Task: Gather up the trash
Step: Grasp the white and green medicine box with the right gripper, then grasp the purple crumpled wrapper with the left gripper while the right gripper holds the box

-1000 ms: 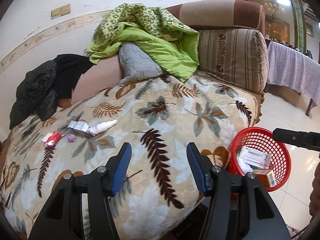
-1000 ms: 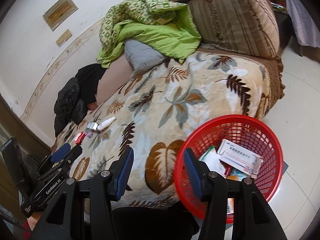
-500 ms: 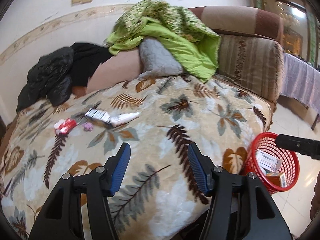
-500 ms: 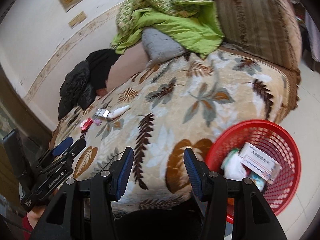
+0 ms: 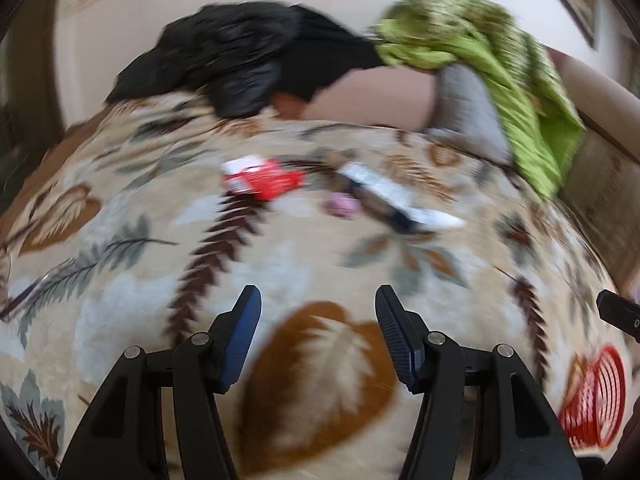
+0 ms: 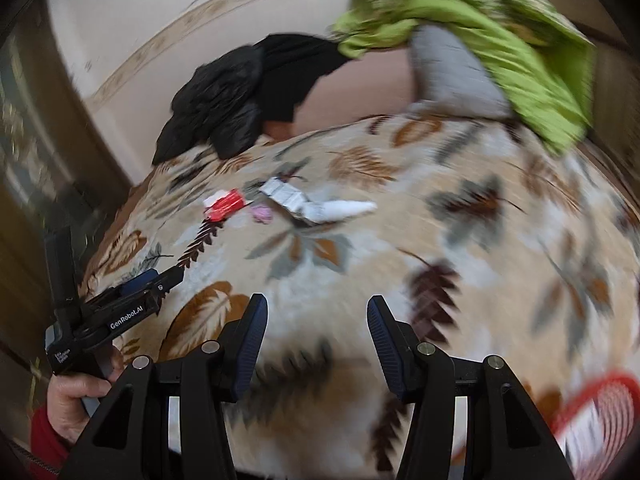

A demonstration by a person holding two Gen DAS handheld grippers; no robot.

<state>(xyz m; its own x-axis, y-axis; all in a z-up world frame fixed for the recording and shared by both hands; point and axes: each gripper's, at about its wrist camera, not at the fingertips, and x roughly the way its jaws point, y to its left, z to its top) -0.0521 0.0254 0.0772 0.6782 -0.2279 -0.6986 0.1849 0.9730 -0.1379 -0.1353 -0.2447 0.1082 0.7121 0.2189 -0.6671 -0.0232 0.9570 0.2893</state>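
Observation:
Trash lies on the leaf-patterned sofa cover: a red and white packet, a small pink scrap, a silver blister strip and a white tube. My left gripper is open and empty, short of the trash. It also shows in the right wrist view. My right gripper is open and empty over the cover. A red basket with boxes stands at the lower right.
A black jacket lies at the sofa's back. A green blanket drapes over a grey cushion. A dark wooden frame stands at the left. Both views are blurred.
Both grippers have swung left and moved closer to the trash on the cover. The red basket has slid toward the lower right edge of both views. Both stay open.

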